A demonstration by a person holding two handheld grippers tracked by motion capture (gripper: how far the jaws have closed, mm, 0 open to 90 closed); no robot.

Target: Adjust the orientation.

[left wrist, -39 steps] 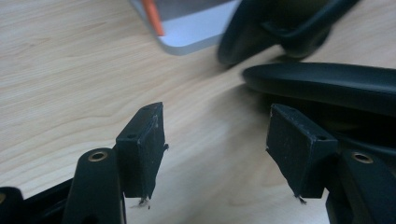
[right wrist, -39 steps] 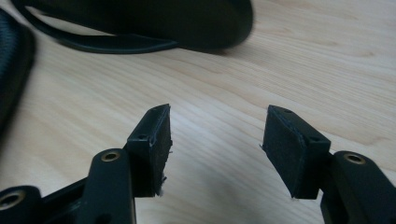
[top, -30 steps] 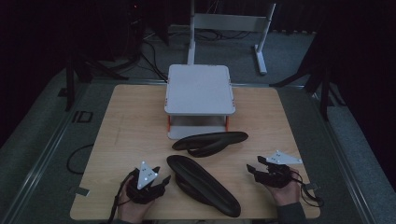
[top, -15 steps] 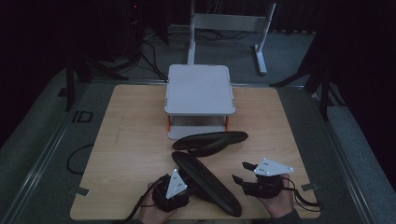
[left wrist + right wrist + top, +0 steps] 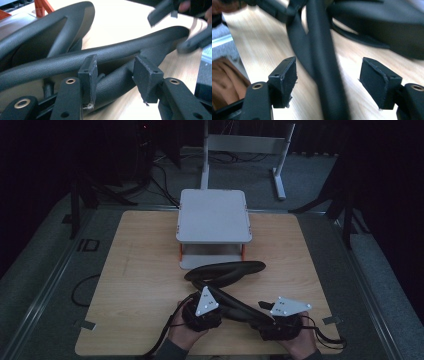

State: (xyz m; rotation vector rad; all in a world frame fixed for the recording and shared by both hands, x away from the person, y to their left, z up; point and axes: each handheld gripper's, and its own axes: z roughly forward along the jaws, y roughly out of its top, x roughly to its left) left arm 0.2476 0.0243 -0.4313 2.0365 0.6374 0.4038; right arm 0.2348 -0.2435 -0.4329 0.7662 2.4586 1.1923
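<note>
Item: two long black moulded trim pieces on a pale wooden surface [image 5: 140, 270], with a small white two-tier stand [image 5: 214, 215] on orange legs at the far middle. Far trim piece [image 5: 225, 270]: lies crosswise just in front of the stand, untouched. Near trim piece [image 5: 235, 307]: lies diagonally, running from the middle toward the near right, its far end just beside or under the other piece; which, the high view does not settle. Left gripper [image 5: 202, 312]: at the near middle, against the near piece; in the left gripper view its jaws straddle the piece's grained ridge [image 5: 100, 58] with a visible gap at each pad, so not clamped, having just been opening a little. Right gripper [image 5: 277, 322]: at the near right end of the same piece; in the right gripper view its jaws stand wide, just opened further, the narrow black bar [image 5: 322, 62] between them but clear of both pads. Status, by judgement: approach complete, both grippers placed around the near piece; closing, lifting and any placement remain. Stand shelves hold nothing visible.
</note>
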